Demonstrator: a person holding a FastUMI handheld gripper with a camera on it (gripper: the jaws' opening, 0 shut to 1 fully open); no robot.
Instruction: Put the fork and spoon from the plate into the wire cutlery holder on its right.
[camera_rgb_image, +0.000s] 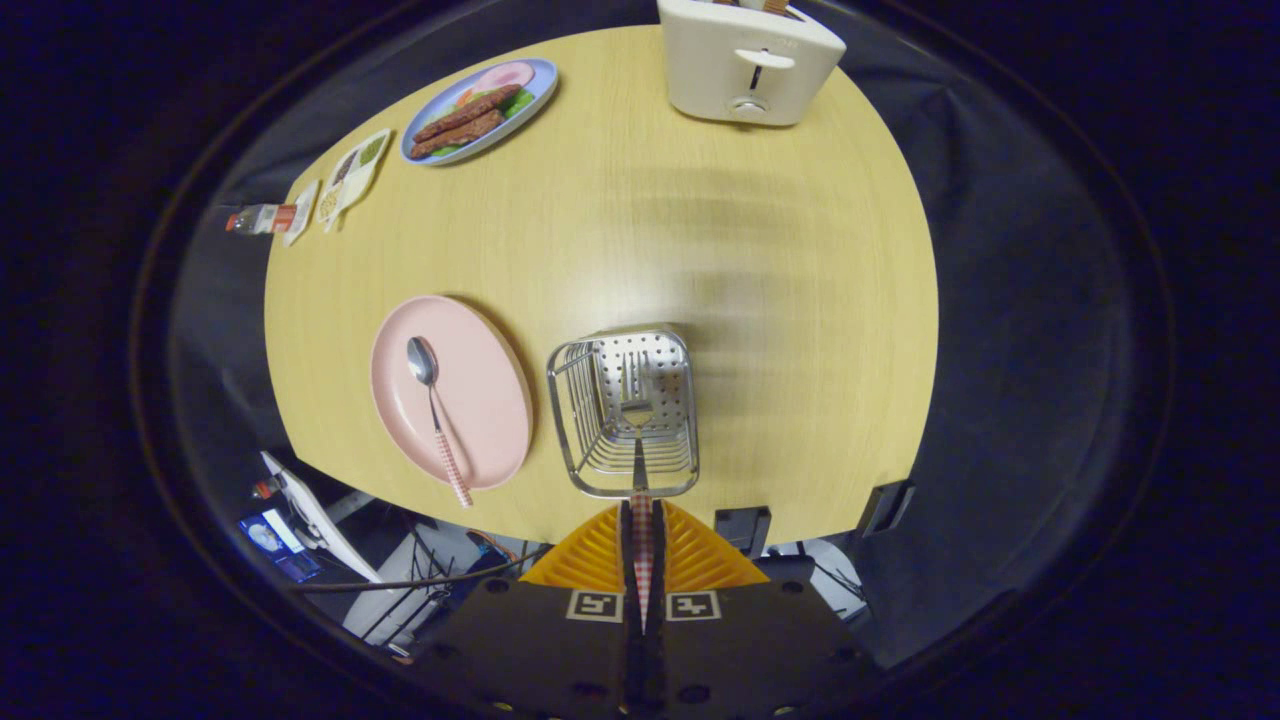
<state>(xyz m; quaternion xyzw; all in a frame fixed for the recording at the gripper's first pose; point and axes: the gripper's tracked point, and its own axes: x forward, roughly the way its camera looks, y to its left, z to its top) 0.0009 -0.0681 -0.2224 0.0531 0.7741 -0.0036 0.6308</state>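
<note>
My gripper (641, 540) is shut on the fork (637, 420), both fingers pressing its red-checked handle. The fork points straight ahead, and its tines hang over the inside of the wire cutlery holder (575, 400), which stands just beyond the fingers near the table's front edge. Left of the holder lies the pink plate (490, 400). On the plate rests the spoon (432, 400), bowl toward the far side, with its red-checked handle reaching over the near rim.
A round wooden table (780, 280) carries a white toaster (745, 60) at the far side. At the far left are a blue plate of food (480, 110), a small divided dish (352, 175) and a bottle (262, 218). Cables and gear lie below the table's front edge.
</note>
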